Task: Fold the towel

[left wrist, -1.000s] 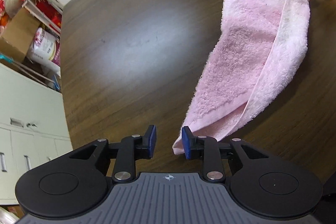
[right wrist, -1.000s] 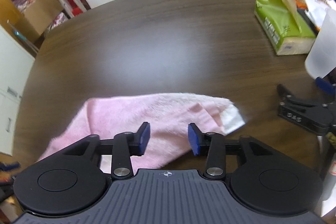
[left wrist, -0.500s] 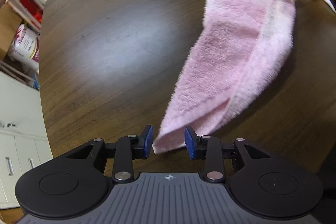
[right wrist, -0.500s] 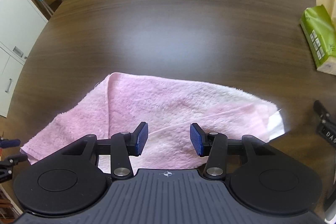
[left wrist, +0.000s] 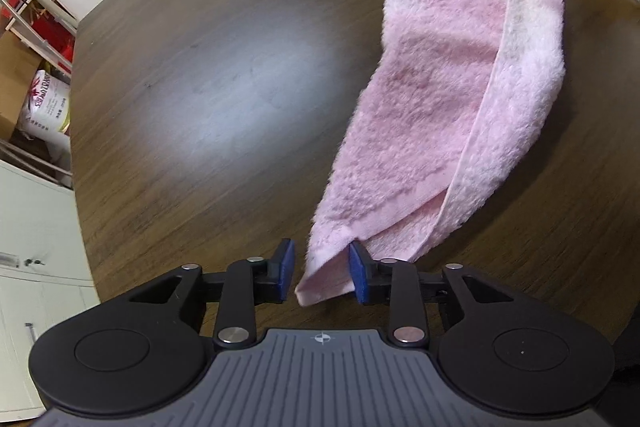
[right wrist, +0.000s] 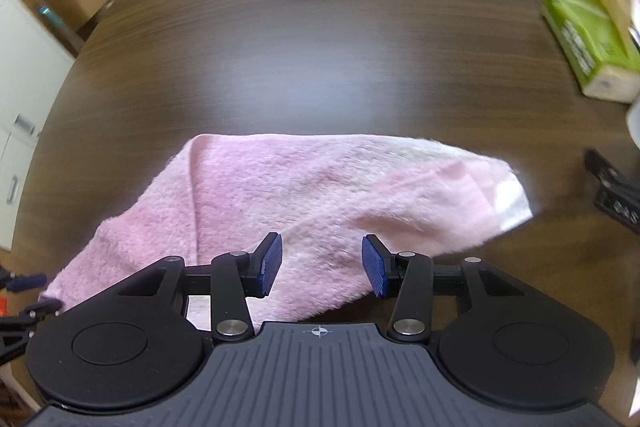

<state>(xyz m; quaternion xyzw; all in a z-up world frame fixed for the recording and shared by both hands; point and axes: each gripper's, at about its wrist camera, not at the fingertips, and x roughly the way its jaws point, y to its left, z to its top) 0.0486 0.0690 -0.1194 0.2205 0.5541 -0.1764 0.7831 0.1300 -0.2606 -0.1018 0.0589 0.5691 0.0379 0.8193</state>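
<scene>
pink terry towel, soft and limp, lying half-folded on dark wooden table, right of frame; best pinched at corners. left gripper closing around lower corner, not yet pressing. right gripper gaping above near edge, holding nothing

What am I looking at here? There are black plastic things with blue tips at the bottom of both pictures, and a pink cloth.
Those are two hand-held grippers, each carrying its own camera that looks along its fingers. One picture comes from the left gripper, the other from the right gripper. A pink towel, partly folded, lies on a dark wooden table; a green tissue box sits at its far side. The left jaws are closing around a towel corner. The right jaws stand open above the towel, gripping nothing.
</scene>
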